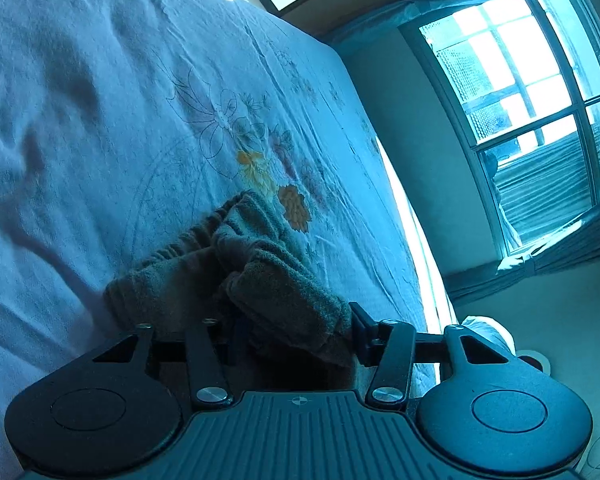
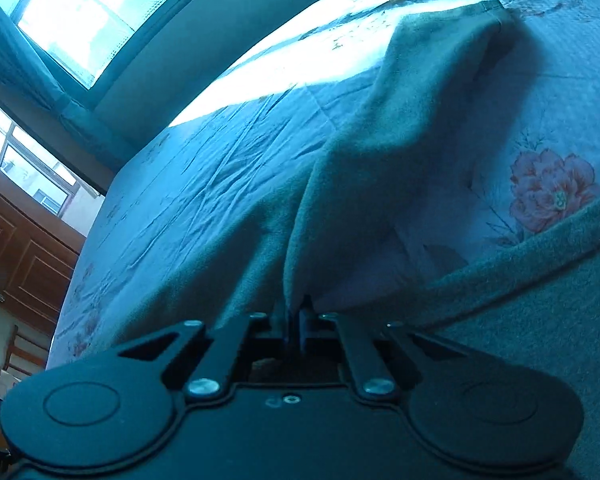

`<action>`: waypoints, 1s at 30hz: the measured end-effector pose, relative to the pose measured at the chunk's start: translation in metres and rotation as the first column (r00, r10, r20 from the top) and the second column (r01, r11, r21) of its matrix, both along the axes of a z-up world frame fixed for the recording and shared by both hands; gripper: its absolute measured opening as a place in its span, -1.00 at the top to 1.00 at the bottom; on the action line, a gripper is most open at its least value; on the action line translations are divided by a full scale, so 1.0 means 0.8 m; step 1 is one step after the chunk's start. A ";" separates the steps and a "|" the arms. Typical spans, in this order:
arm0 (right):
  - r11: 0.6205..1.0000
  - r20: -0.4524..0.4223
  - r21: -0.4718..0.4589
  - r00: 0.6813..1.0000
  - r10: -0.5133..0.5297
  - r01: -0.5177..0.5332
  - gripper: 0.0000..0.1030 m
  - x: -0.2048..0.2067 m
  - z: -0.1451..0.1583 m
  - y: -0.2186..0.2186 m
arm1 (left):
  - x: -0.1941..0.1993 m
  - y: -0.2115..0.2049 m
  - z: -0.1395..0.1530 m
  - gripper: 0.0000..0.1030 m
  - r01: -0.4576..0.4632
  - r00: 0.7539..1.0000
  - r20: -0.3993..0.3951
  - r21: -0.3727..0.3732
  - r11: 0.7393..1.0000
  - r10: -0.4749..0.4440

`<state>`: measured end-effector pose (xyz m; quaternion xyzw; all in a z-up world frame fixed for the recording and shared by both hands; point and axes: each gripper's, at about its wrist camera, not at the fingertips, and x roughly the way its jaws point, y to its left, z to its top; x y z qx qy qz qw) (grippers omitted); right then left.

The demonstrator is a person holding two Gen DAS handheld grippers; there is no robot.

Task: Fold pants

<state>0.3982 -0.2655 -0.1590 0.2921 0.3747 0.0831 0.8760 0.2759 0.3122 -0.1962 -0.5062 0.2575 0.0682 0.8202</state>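
The pants are dark grey-green fleece with a gathered elastic waistband (image 1: pixel 204 236). In the left wrist view a bunched part of the pants (image 1: pixel 284 292) lies between the fingers of my left gripper (image 1: pixel 296 328), whose jaws stand wide apart around the cloth. In the right wrist view my right gripper (image 2: pixel 296 312) is shut on a fold of the pants (image 2: pixel 380 168), which rises from the jaws as a taut ridge across the bed. Another part of the pants (image 2: pixel 540 280) lies at the lower right.
The pants lie on a bed with a pale floral sheet (image 1: pixel 140 100). The bed's edge (image 1: pixel 404 200) runs beside a wall with a large window (image 1: pixel 520 100). A wooden cabinet (image 2: pixel 28 256) stands at the left in the right wrist view.
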 end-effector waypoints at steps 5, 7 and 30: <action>0.999 0.120 -0.032 0.992 0.023 -0.020 1.00 -0.021 0.041 -0.004 | 0.036 0.017 0.019 0.31 0.094 0.993 0.065 0.042 0.995 -0.096; 1.000 0.202 -0.011 0.979 0.024 -0.022 1.00 -0.034 0.074 -0.012 | 0.051 0.032 0.051 0.36 0.134 0.972 0.183 0.081 0.988 -0.147; 0.982 0.191 -0.120 0.967 0.166 -0.145 1.00 -0.198 0.036 -0.020 | -0.009 0.088 0.011 0.37 0.366 0.923 0.044 0.207 0.907 -0.382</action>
